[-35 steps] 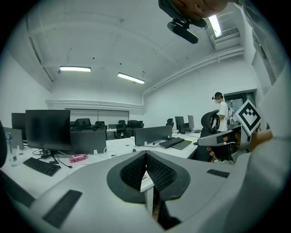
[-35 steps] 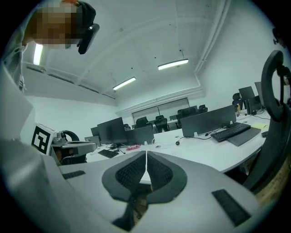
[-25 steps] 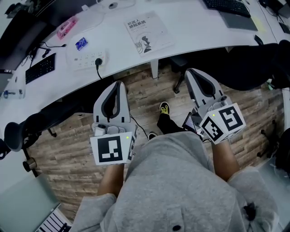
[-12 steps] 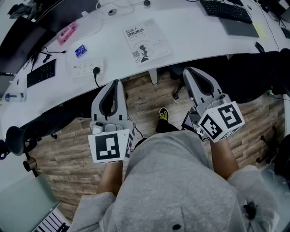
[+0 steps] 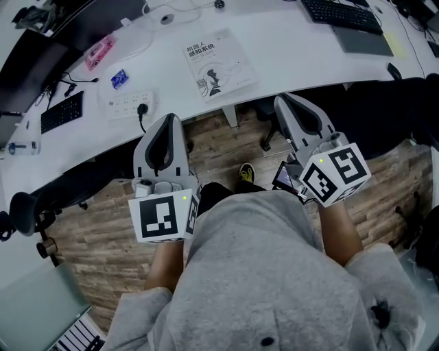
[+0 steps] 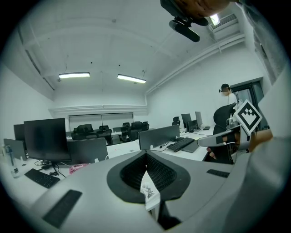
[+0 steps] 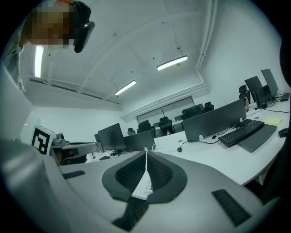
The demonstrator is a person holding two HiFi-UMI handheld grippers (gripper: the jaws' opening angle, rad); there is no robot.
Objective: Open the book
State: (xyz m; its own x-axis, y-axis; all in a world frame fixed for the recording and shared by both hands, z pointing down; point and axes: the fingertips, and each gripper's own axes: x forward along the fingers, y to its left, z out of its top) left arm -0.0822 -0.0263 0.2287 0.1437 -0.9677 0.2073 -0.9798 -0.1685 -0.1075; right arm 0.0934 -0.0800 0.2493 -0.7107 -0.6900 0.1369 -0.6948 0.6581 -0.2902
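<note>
A closed white-covered book (image 5: pixel 216 62) lies flat on the white desk (image 5: pixel 295 55), near its front edge. My left gripper (image 5: pixel 170 118) hangs in front of the desk edge, below and left of the book, jaws shut and empty. Just below the desk edge and right of the book, my right gripper (image 5: pixel 282 100) is also shut on nothing. Part of the book's cover (image 6: pixel 148 193) shows through the opening behind the tips of the left gripper (image 6: pixel 145 153). The right gripper view shows the book (image 7: pixel 143 185) the same way behind the closed tips of that gripper (image 7: pixel 146 151).
A white power strip (image 5: pixel 127 104) with a plugged cable, a blue card (image 5: pixel 120 77) and a pink item (image 5: pixel 99 49) lie left of the book. Keyboards sit at the far left (image 5: pixel 60 111) and top right (image 5: pixel 341 14). Wooden floor (image 5: pixel 96 226) lies under the desk.
Both grippers have moved forward toward the desk edge, closing the distance to the book. Their jaws stayed shut.
</note>
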